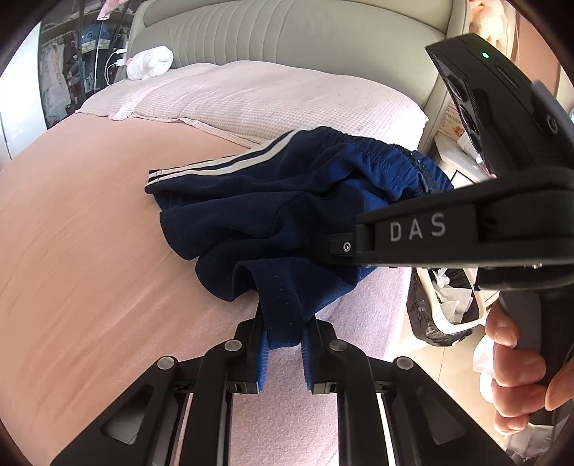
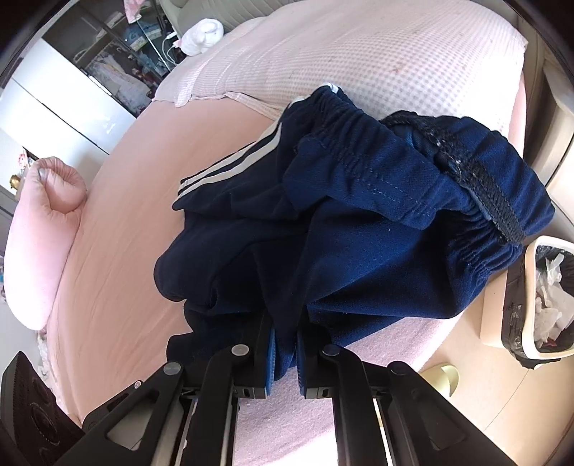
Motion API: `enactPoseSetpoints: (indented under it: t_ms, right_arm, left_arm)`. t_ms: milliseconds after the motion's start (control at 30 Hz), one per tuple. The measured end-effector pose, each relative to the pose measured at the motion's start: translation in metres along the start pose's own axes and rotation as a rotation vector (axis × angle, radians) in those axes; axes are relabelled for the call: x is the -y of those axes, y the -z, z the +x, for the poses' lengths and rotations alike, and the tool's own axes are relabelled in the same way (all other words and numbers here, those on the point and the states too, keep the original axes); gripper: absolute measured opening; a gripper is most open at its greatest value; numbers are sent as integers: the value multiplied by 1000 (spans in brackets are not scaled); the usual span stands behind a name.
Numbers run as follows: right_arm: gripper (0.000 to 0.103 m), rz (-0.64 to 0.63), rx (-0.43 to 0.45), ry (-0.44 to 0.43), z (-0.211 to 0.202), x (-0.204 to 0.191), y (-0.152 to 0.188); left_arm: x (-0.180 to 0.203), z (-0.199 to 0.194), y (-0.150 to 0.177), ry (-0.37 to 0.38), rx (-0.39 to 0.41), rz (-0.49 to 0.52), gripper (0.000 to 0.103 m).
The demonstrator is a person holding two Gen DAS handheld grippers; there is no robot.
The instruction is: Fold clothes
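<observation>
Navy blue shorts (image 1: 272,215) with white side stripes and an elastic waistband lie bunched on the pink bed. My left gripper (image 1: 283,333) is shut on a fold of the shorts' dark fabric near the bed's edge. My right gripper (image 2: 285,337) is shut on another fold of the same shorts (image 2: 358,222), close by. The right gripper's black body (image 1: 448,236) crosses the left wrist view at right, held by a hand (image 1: 516,369). The waistband (image 2: 412,172) lies crumpled at the far right of the garment.
A pink checked pillow (image 1: 272,96) lies behind the shorts against a padded headboard (image 1: 287,32). A white plush toy (image 1: 150,62) sits at the far left. A rolled pink quilt (image 2: 43,229) lies at the bed's left. A lined waste bin (image 2: 545,301) stands on the floor at right.
</observation>
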State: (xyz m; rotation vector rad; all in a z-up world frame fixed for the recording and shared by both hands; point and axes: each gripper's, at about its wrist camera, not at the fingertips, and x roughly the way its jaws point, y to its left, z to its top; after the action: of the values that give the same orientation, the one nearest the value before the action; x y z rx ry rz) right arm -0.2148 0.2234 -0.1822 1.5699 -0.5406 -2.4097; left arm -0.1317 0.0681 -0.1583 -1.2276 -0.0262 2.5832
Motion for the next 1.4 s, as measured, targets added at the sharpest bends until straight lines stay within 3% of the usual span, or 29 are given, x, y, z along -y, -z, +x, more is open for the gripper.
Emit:
enactPoseSetpoints:
  t_ms: [267,500,833,1167,1300,1400]
  right_arm:
    - [8,-78,-2,-25,-9,-17,14]
    - [8,-185,-20,-34,-15,-52,25]
    - [8,-300,-62,-130,-12,-101,43]
    - [8,-462,-139,-184,-9,-155,74]
    - [8,-547,-167,-167,-9,-179,93]
    - [8,-612,-188,-152,-11,-196,108]
  left_arm:
    - [-24,-16,-4,12,25,-71,12]
    - [-50,-42,5,-46,46,-117,12]
    - [-100,-77,20,-105,57,-275,12]
    - [-138,-111,52,-187,37,-360,12]
    - [-148,-124,67,-221,33,-379,12]
    - [-157,-132,77,-205,34,-415,12]
